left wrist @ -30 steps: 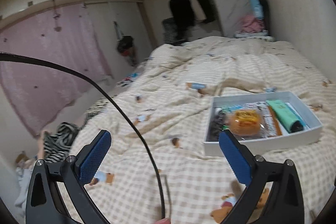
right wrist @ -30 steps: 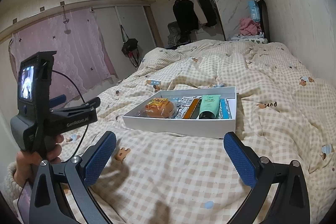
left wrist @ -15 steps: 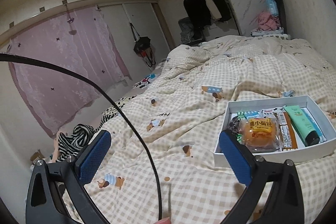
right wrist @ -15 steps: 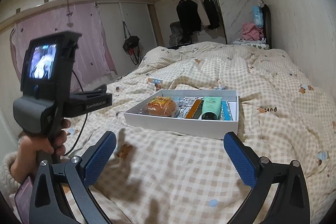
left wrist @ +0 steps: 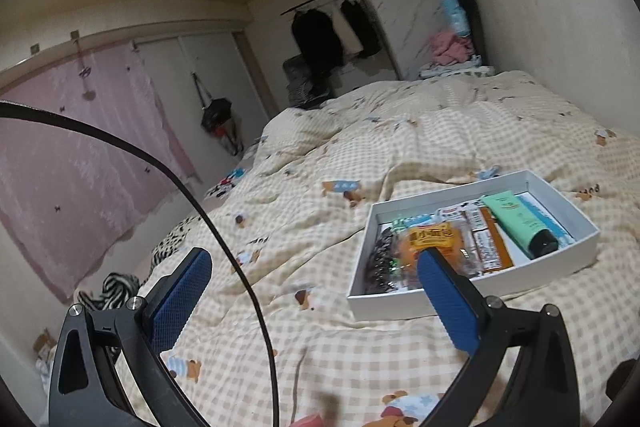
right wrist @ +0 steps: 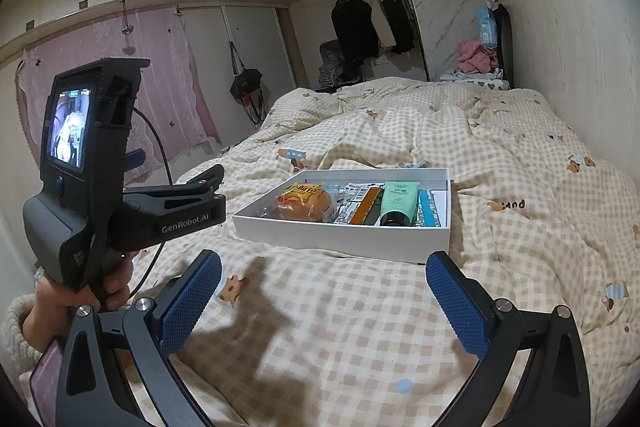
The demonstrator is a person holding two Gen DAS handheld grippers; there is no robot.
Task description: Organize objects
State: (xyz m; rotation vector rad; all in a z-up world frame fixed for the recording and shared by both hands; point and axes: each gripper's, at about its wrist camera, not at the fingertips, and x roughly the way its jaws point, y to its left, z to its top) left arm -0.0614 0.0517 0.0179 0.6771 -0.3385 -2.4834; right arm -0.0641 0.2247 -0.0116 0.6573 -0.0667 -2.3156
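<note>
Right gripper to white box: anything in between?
No objects. Only bare checked quilt lies between the open right gripper and the white box, per the right wrist view.

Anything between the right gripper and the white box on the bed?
Nothing visible. Only bare checked duvet lies between the open right gripper and the white box; the left gripper is off to the side.
</note>
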